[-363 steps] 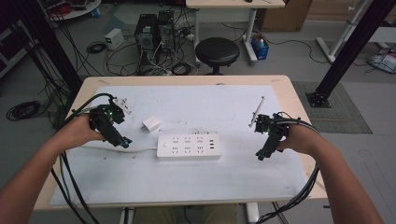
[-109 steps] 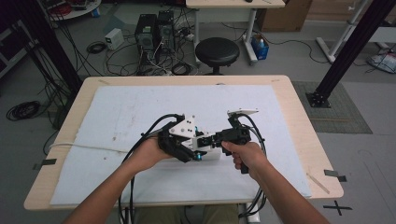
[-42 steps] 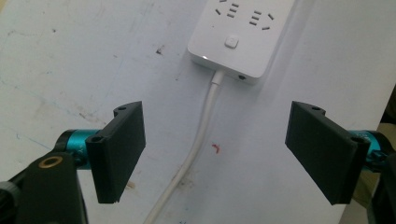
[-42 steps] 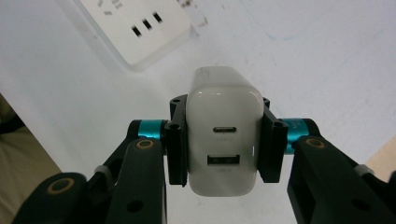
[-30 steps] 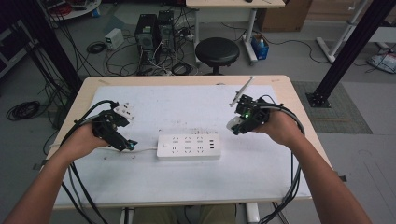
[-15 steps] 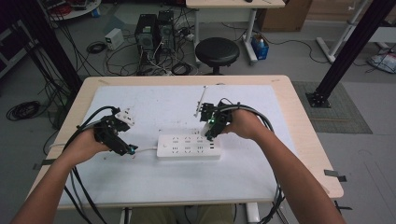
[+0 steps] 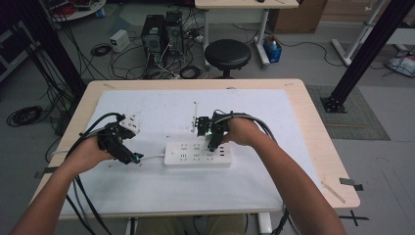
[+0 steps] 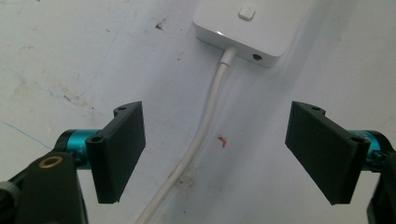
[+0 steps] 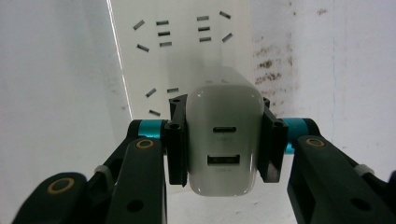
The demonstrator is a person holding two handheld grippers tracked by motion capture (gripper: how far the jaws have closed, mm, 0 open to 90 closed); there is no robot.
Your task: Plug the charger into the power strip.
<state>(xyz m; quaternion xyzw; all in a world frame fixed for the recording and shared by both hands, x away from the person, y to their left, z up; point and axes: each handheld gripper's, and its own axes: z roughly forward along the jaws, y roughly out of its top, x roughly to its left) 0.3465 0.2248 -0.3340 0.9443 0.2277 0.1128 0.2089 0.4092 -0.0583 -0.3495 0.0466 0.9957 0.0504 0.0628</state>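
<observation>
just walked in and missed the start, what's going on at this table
A person at a table works a gripper in each hand. The right gripper is clamped on a white USB charger and holds it over the sockets of a white power strip, apparently about to plug it in. The left gripper hangs open near the strip's switch end, its jaws on either side of the strip's cable without touching it.

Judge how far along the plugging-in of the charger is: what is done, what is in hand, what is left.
Done: the right gripper is shut on the white USB charger. In hand: it hovers over the power strip. The left gripper is open astride the strip's cable. Left: pressing the charger into a socket.
</observation>
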